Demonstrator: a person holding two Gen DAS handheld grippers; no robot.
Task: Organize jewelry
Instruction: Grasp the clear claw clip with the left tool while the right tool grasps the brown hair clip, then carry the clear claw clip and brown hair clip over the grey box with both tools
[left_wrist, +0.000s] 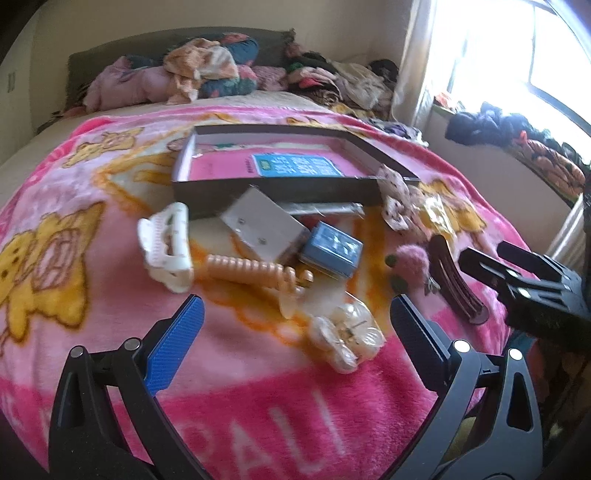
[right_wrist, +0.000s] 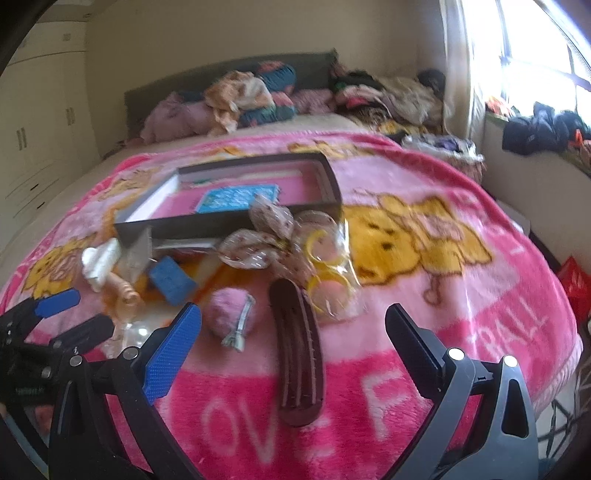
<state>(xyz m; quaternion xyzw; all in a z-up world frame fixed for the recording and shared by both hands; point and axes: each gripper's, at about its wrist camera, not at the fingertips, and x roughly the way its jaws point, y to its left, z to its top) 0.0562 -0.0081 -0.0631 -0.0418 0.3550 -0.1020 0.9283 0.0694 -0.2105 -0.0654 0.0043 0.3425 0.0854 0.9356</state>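
Pink blanket — both grippers gaping, empty.

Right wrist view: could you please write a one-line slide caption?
Open right gripper hovering over a brown hair clip on the pink blanket, hair accessories scattered before a dark tray.

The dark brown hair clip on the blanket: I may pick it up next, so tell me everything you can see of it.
The dark brown hair clip is a long, narrow, curved barrette, seemingly matte plastic or leather-look, with lengthwise ridges and a row of small teeth along one edge. It lies flat on the pink blanket, lengthwise away from the camera, centred between the open right gripper fingers, untouched. Beside it lie a pink pom-pom and bagged yellow rings.
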